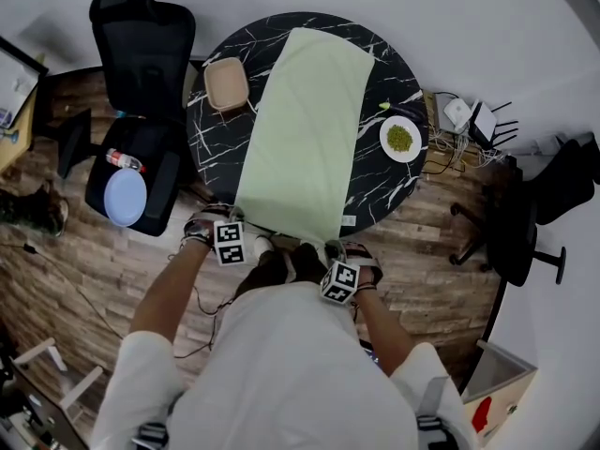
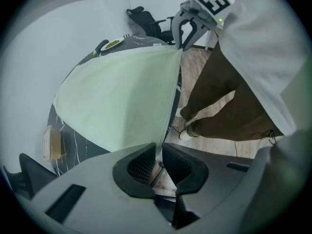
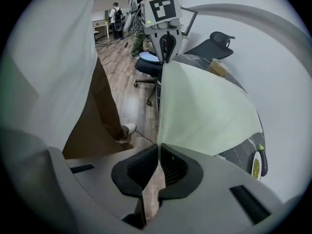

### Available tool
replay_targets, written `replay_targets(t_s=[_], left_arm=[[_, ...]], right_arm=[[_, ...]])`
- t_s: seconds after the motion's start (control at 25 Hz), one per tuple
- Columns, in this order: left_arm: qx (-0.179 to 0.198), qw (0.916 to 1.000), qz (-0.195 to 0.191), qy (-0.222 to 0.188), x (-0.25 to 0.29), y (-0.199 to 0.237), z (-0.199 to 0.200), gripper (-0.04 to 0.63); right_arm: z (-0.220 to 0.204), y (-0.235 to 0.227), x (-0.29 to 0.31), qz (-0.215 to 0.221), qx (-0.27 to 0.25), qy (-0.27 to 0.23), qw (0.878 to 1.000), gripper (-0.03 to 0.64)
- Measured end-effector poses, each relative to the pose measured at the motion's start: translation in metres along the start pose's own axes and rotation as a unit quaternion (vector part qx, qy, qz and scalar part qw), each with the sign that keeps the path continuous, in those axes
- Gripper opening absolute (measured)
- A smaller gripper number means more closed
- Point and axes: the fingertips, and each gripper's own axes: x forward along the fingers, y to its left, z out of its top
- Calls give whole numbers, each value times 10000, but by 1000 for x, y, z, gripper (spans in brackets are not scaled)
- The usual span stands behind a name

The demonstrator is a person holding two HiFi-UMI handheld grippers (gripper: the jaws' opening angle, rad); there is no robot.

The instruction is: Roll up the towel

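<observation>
1. Towel (image 1: 305, 129): pale green, spread flat lengthwise on the round black marbled desk (image 1: 394, 73). In the head view it runs from the desk's 12–1 o'clock rim to its 6 o'clock rim. No roll started.
2. Near short edge of the towel sits at the 6 o'clock rim, right in front of the person, with both near corners pinched.
3. Left gripper (image 1: 251, 234): jaws clenched on the near-left corner, about 7 o'clock of the desk. The left gripper view (image 2: 158, 162) shows the cloth edge clamped between the pads and pointing down.
4. Right gripper (image 1: 330, 249): jaws clenched on the near-right corner, about 5 o'clock. The right gripper view (image 3: 159, 165) shows a thin cloth edge caught between the pads.
5. The near edge runs taut from one gripper to the other. Each gripper view shows the other gripper at its 12 o'clock, gripping the opposite corner.
6. Tan tray (image 1: 226, 83): on the desk at 10 o'clock, just beside the towel's left long edge.
7. White plate (image 1: 400, 139) holding something green: on the desk at 3 o'clock, near the towel's right long edge but apart from it.
8. Black office chair (image 1: 141, 26): off the desk at 9–10 o'clock, with a pale blue disc (image 1: 125, 197) on its seat.
9. Second dark chair (image 1: 520, 232): on the wood floor at 4 o'clock, well apart from the desk.
</observation>
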Motion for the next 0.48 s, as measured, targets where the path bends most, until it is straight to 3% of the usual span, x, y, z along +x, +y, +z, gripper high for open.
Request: replay_targets(t_s=[0.28, 0.48], left_arm=[[-56, 10000, -16, -47, -5, -6, 3, 21], [-146, 9993, -81, -330, -21, -27, 17, 17]], right_arm=[[-3, -4, -8, -7, 145, -48, 9999, 9], [-16, -4, -22, 78, 216, -60, 9997, 9]])
